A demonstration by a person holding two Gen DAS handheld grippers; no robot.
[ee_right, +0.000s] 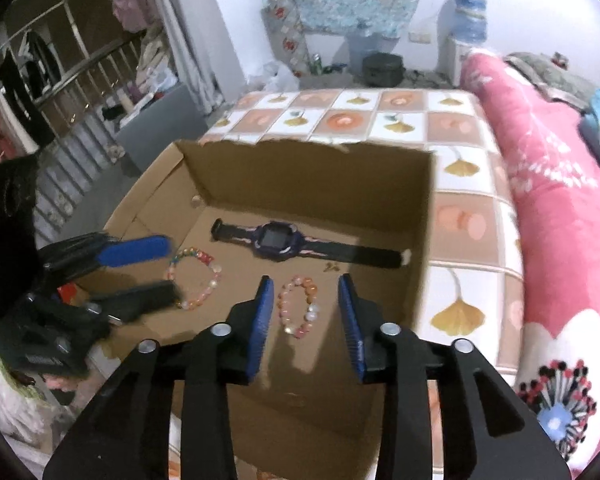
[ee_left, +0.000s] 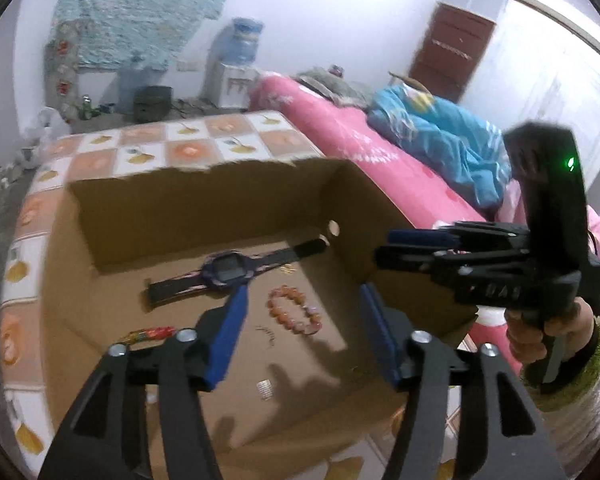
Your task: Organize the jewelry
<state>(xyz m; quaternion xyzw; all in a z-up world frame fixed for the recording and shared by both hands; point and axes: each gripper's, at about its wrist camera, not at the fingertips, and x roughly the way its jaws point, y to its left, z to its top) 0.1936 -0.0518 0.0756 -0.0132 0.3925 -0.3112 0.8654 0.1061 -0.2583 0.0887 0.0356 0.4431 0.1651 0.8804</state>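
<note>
Jewelry: I see a pink bead bracelet (ee_right: 299, 304) on the cardboard box (ee_right: 312, 172) floor, pastel bracelet (ee_right: 196, 278) left of it, watch (ee_right: 276, 240) behind.
Right gripper (ee_right: 304, 308): jaws parted, empty, above the pink bracelet.
Left gripper (ee_left: 300, 320): jaws wide, empty, over the box.
Box: on tiled-pattern tabletop (ee_right: 460, 168).
</note>
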